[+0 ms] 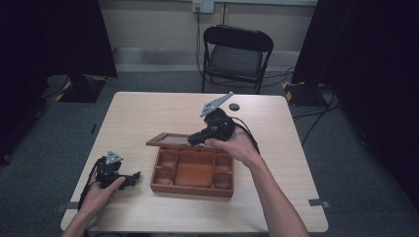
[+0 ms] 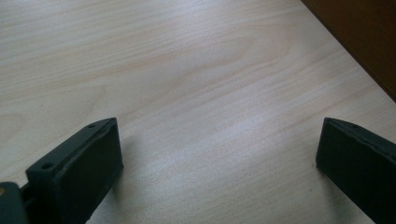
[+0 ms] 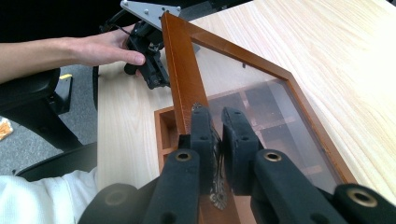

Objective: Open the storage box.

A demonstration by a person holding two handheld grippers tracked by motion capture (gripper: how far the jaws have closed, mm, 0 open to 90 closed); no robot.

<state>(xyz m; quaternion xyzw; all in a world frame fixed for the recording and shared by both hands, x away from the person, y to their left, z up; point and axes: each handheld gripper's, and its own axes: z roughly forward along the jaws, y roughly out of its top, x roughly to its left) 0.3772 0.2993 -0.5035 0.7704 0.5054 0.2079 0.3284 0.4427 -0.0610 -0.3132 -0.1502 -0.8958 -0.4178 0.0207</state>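
Note:
A brown wooden box with several compartments sits in the middle of the table. Its glass-paned lid is raised on its far side. My right gripper reaches over the box from the right. In the right gripper view, my right gripper is shut on the lid's wooden front rail, over a small metal clasp. The glass pane shows compartments beneath. My left gripper rests on the table left of the box, open with bare tabletop between its jaws. The box wall lies beyond it.
A black folding chair stands behind the table. A small dark round object lies near the table's far edge. Bare tabletop stretches to the left of and behind the box. Cables run across the floor at the right.

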